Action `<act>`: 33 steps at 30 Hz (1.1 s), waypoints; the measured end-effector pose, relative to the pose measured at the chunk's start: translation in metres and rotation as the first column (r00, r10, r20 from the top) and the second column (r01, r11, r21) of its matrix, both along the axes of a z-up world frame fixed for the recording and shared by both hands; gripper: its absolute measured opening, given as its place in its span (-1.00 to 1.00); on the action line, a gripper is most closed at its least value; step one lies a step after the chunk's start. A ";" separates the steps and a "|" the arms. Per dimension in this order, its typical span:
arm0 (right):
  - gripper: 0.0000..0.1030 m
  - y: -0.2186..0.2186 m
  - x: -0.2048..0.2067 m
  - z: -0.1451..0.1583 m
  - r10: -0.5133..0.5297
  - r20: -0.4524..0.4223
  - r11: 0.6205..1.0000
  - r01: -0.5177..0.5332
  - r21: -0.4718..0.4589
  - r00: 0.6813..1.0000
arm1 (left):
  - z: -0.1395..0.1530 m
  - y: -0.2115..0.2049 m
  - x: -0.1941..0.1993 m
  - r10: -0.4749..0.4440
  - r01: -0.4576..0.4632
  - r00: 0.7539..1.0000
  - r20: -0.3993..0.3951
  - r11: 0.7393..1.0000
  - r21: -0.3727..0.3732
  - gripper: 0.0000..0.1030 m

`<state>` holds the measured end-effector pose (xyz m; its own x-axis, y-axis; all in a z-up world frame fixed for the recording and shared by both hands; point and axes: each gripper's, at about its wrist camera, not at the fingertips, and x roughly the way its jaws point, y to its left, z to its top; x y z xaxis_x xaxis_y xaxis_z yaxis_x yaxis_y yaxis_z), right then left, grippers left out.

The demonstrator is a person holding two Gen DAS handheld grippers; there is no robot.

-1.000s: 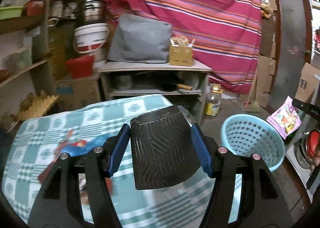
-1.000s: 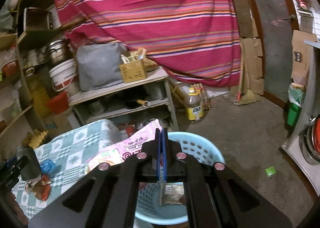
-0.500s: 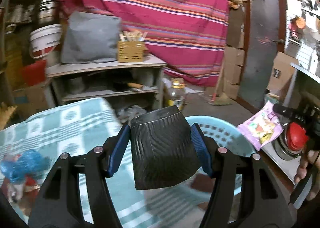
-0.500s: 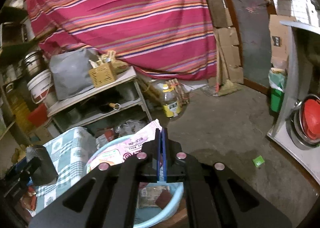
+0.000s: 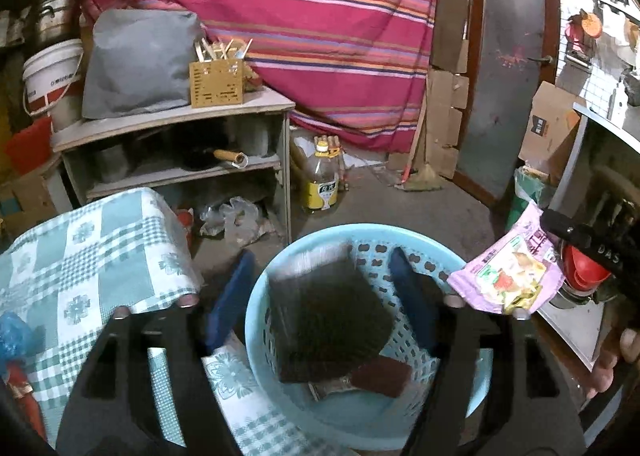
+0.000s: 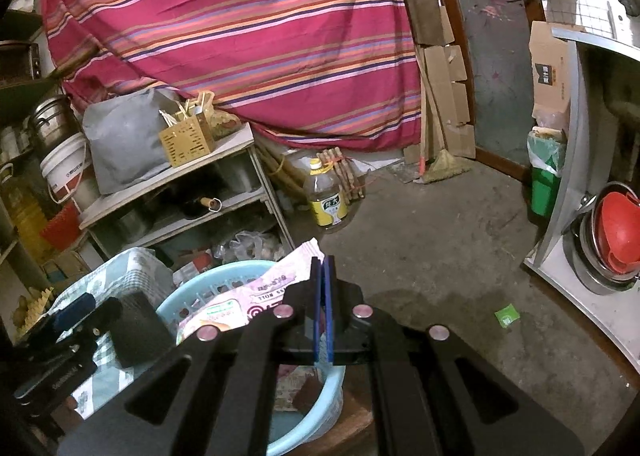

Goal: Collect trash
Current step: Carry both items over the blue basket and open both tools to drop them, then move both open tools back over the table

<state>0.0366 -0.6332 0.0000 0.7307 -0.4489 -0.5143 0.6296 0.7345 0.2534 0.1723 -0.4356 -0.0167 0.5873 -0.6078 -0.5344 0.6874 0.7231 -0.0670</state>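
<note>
Black cup (image 5: pixel 328 312) dropping blurred into the blue basket (image 5: pixel 260 320), freed by the just-opened left gripper (image 5: pixel 320 296) — next, probably, releasing the pink wrapper (image 6: pixel 256 292) clamped in the right gripper (image 6: pixel 323 268) over the rim.

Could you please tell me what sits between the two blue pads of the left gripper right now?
In the left wrist view, the black cup hangs blurred between the left gripper's just-opened pads, touching neither, over the blue basket.

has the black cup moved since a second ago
Yes. The black cup went from over the checked tablecloth to inside the blue basket; the left hand-held gripper has just been opening, its pads clear of it.
</note>
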 end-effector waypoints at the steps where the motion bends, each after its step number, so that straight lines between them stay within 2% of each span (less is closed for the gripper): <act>1: -0.97 0.000 0.002 0.000 0.001 -0.003 1.000 -0.001 -0.005 1.000 | 0.000 0.002 0.001 0.006 -0.006 1.000 -0.001 1.000 -0.002 0.54; 10: -0.97 0.011 0.016 -0.006 0.021 -0.027 1.000 -0.022 -0.015 0.999 | 0.013 0.044 0.004 0.104 -0.103 0.994 0.035 0.994 -0.027 0.78; 15: -0.96 0.017 0.031 -0.009 0.046 -0.033 0.999 -0.047 -0.008 0.998 | 0.019 0.074 0.000 0.148 -0.146 0.988 0.049 0.989 -0.032 0.80; 20: -0.85 0.023 0.050 -0.016 0.082 -0.062 0.997 -0.081 0.019 0.995 | 0.029 0.108 -0.008 0.189 -0.186 0.980 0.068 0.981 -0.047 0.87; 21: -0.44 0.024 0.056 -0.020 0.087 -0.088 0.996 -0.085 0.026 0.992 | 0.031 0.115 -0.010 0.203 -0.199 0.976 0.078 0.979 -0.048 0.89; 22: 0.29 0.025 0.062 -0.024 0.087 -0.120 0.996 -0.084 0.029 0.989 | 0.033 0.123 -0.012 0.213 -0.209 0.973 0.087 0.977 -0.048 0.89; 23: 0.47 0.027 0.065 -0.028 0.082 -0.134 0.997 -0.079 0.026 0.988 | 0.034 0.127 -0.014 0.217 -0.214 0.972 0.091 0.976 -0.047 0.89; 26: 0.48 0.035 0.070 -0.030 0.089 -0.154 0.996 -0.087 0.015 0.984 | 0.038 0.151 -0.017 0.245 -0.242 0.965 0.096 0.969 -0.046 0.89; 33: 0.48 0.074 0.063 0.000 0.140 -0.094 0.987 -0.146 -0.060 0.986 | 0.048 0.216 -0.029 0.332 -0.330 0.936 0.119 0.943 -0.039 0.89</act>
